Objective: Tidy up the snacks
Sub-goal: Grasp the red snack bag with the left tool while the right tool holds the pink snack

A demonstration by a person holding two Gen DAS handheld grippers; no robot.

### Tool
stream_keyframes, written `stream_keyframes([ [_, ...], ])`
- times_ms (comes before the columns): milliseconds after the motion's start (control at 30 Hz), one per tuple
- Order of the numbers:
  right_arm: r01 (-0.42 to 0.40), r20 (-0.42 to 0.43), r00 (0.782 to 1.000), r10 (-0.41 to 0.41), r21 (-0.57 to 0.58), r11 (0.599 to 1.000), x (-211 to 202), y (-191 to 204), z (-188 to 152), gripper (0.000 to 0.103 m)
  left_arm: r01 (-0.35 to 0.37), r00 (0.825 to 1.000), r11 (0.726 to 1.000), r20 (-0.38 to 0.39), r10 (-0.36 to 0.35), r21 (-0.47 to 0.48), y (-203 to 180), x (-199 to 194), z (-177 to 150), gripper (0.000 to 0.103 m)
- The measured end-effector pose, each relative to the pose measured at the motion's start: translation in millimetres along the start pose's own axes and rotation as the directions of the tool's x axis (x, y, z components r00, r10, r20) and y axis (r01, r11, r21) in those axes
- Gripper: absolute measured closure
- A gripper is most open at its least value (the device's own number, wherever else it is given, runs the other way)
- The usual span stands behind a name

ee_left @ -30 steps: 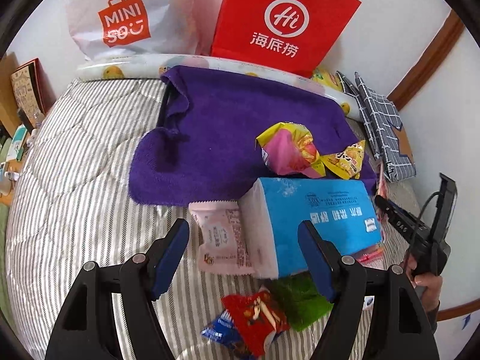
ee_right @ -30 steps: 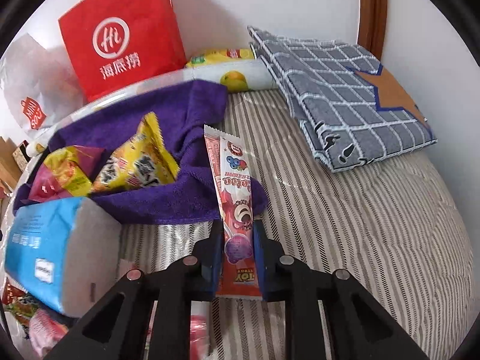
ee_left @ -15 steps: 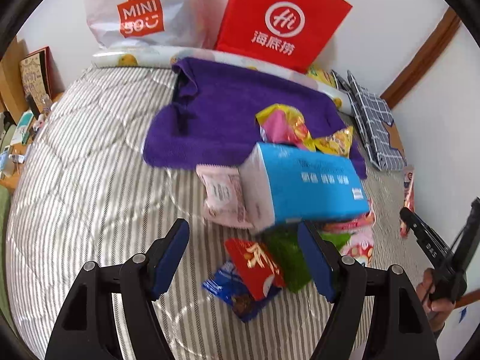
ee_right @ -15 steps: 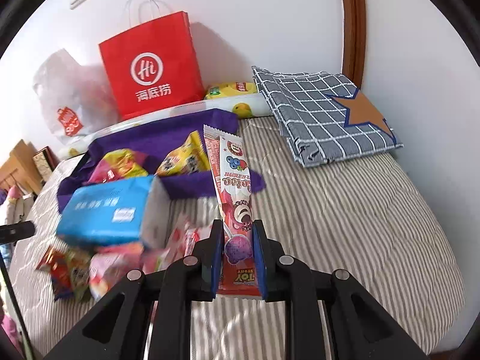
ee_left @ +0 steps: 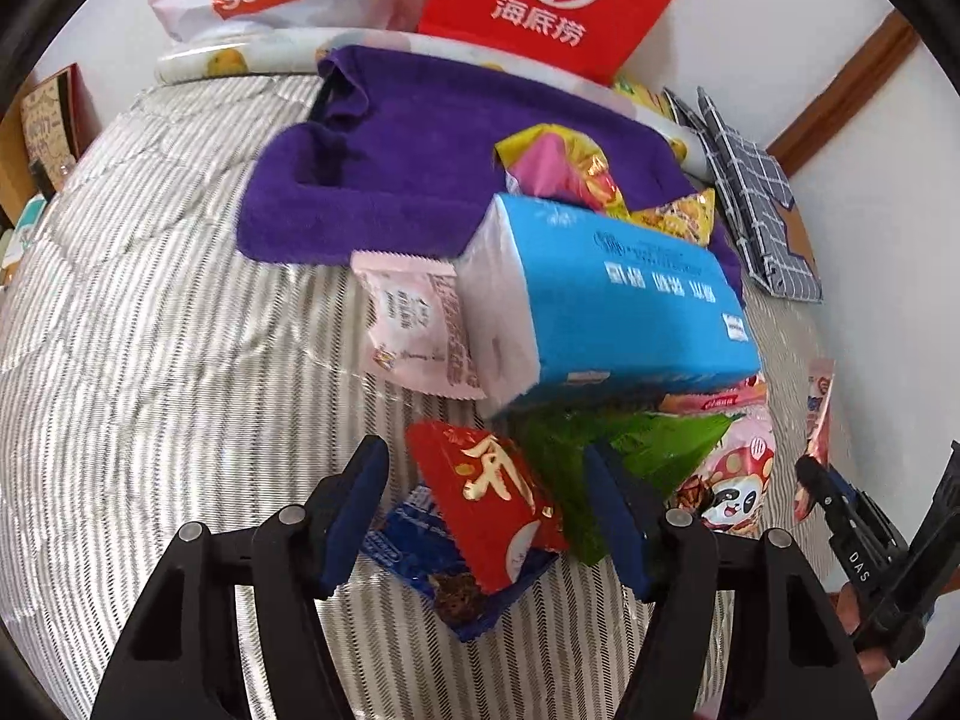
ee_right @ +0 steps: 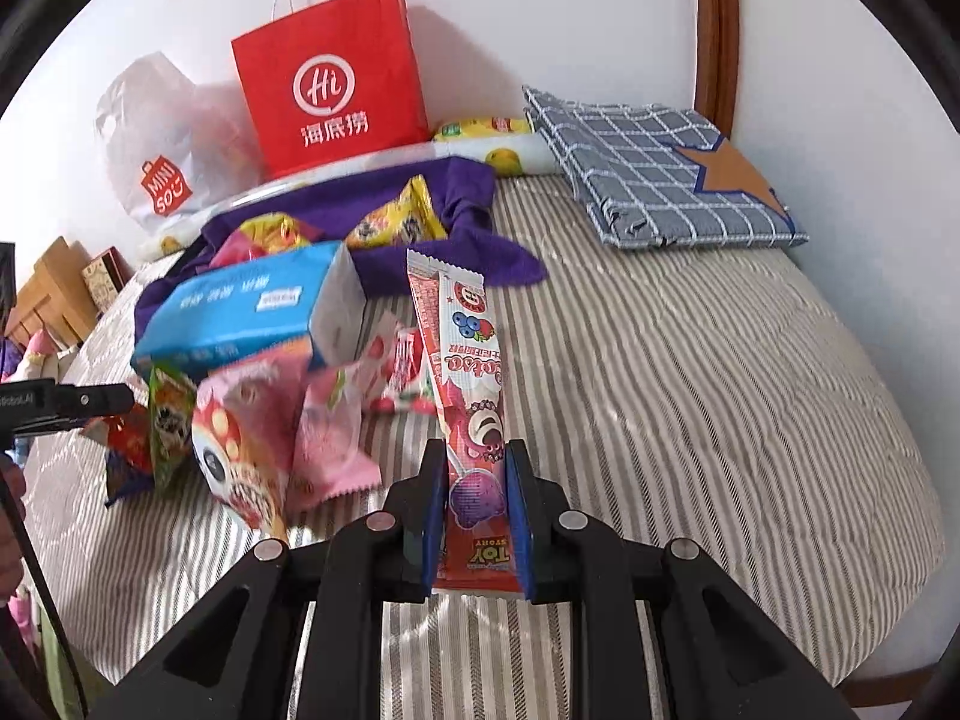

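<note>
Right wrist view: right gripper (ee_right: 475, 525) pinches the lollipop packet (ee_right: 465, 384) at its lower end, held upright above the striped bed (ee_right: 690, 390). Thin film, light, likely slippery; grip near the candy bulge. Left gripper (ee_left: 487, 516) spread wide over the red sachet (ee_left: 486, 504), holding nothing

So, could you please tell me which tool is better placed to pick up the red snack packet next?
Left. The left tool is open, its fingers on either side of the red packet. The right tool is shut on the long lollipop packet, away from the pile.
</note>
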State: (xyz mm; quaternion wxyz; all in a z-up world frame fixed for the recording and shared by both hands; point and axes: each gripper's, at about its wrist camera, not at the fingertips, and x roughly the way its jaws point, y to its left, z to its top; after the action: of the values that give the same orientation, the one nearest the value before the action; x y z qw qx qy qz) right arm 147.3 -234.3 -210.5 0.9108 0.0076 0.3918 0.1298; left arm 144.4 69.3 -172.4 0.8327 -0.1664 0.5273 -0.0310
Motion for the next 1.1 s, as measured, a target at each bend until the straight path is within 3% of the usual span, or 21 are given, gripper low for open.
stream_keyframes([
  [100, -0.005, -0.023, 1.000, 0.005, 0.005, 1.000, 5, -1, -5, 0.084, -0.020, 1.000, 1.000, -0.012, 0.020, 0.023, -5, 8, 0, 0.042],
  [267, -0.010, -0.053, 0.999, 0.009, -0.001, 1.000, 13, -1, -11, 0.082, -0.025, 1.000, 0.999, -0.018, 0.026, 0.039, -9, 14, 0, 0.061],
  [333, 0.000, -0.058, 0.998, -0.001, -0.003, 1.000, 17, -1, -12, 0.082, -0.030, 0.999, 0.999, -0.021, 0.031, 0.046, -10, 16, -1, 0.064],
  [600, -0.002, -0.044, 0.999, 0.004, 0.038, 0.999, 28, -7, -6, 0.078, -0.023, 0.999, 0.998, -0.028, 0.025, 0.057, -11, 20, -4, 0.065],
  [1100, 0.040, -0.017, 0.999, -0.040, -0.009, 0.999, 36, 3, -3, 0.069, -0.028, 1.000, 0.998, 0.003, 0.028, 0.061, -9, 23, -6, 0.065],
])
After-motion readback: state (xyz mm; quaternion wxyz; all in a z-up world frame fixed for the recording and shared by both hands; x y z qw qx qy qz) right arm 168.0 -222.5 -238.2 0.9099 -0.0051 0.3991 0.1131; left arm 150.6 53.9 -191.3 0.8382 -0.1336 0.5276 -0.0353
